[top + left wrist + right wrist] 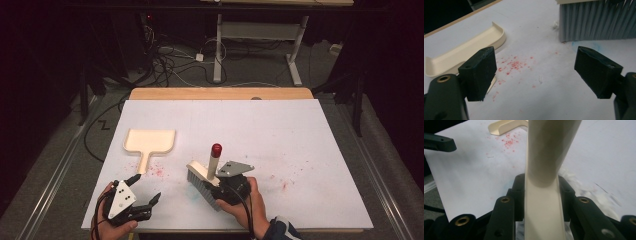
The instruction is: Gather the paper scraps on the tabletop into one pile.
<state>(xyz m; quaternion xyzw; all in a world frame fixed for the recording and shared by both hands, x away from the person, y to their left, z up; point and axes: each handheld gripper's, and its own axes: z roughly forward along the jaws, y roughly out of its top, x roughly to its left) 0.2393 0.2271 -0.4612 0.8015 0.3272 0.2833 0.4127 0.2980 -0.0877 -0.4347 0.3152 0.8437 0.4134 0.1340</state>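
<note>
A cream dustpan (150,141) lies on the white table cover (260,130), its short handle pointing toward me. A brush (212,165) with a cream handle, a red tip and grey bristles (596,22) is tilted over the cover, bristles down. My right gripper (220,185) is shut on the brush's cream back (541,202). My left gripper (148,187) stands open just short of the dustpan's handle end, nothing between its jaws (535,58). Red crumbs (511,65) are scattered beside the dustpan (466,47).
More faint red specks (283,185) lie right of the brush. The wooden table edge (220,93) runs along the far side. Beyond it are cables (170,65) on the floor and a white desk frame (260,35). The dustpan (506,125) and crumbs (509,141) sit ahead of my right gripper.
</note>
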